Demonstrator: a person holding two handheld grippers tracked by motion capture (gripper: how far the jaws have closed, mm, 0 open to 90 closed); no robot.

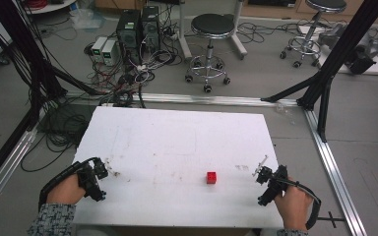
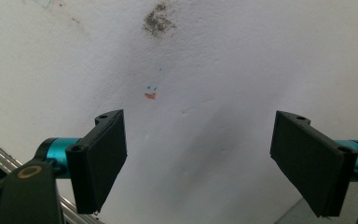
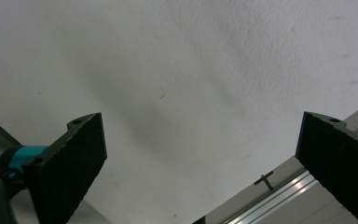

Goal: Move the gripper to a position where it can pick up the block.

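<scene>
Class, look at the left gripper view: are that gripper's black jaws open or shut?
Open. The left gripper has its two black jaws standing wide apart, with bare white table showing between them and nothing held.

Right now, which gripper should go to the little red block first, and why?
Probably the right gripper: ease it toward the red block, which sits alone on the white table much nearer to it than to the left gripper. Its jaws stand wide open with nothing between them, so it looks ready to close on the block once it straddles it.
</scene>
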